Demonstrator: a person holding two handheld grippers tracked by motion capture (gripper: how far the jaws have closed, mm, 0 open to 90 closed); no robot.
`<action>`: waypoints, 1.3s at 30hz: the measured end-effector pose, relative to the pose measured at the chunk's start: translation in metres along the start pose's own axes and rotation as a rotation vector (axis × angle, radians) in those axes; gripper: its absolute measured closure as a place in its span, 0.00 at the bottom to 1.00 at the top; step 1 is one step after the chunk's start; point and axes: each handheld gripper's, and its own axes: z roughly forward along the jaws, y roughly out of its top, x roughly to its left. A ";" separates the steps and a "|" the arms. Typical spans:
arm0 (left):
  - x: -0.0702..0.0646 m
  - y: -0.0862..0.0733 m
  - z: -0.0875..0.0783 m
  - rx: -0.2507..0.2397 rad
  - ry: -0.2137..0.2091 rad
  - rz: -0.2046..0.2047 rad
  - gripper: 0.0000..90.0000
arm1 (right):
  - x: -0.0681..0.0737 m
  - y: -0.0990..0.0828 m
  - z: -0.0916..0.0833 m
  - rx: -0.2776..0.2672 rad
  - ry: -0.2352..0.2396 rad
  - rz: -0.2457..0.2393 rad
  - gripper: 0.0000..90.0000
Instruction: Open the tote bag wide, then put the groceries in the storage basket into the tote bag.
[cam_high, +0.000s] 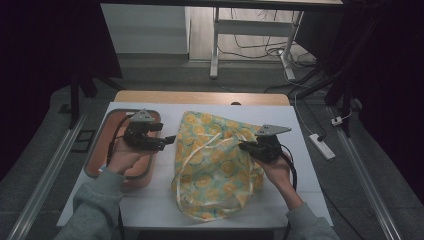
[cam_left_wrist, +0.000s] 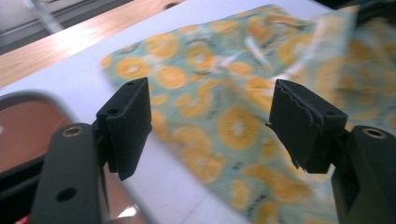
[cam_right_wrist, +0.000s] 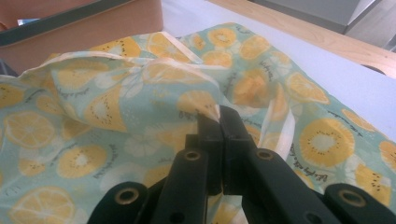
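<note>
A pale green cloth printed with orange and kiwi slices lies crumpled in the middle of the white table, with cream straps across it. My right gripper comes in from the cloth's right side and is shut on a raised fold of its edge. In the right gripper view the jaws meet on a pinch of the cloth. My left gripper hovers over the right rim of the tray, pointing at the cloth's left edge. Its jaws stand wide open with nothing between them, the cloth beyond.
An orange-brown tray with a grey rim sits at the table's left, under my left hand. A wooden strip borders the far edge. A white power strip and cables lie on the floor at the right.
</note>
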 end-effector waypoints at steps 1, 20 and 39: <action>0.002 -0.001 -0.001 0.001 0.005 -0.007 0.33 | 0.001 0.000 0.001 -0.002 0.001 0.000 0.98; 0.055 -0.009 -0.003 0.095 0.173 -0.068 0.29 | 0.005 0.000 0.002 0.006 0.015 -0.015 0.98; 0.096 -0.034 0.015 0.307 0.288 -0.115 0.27 | 0.004 -0.007 0.004 0.035 0.007 -0.009 0.98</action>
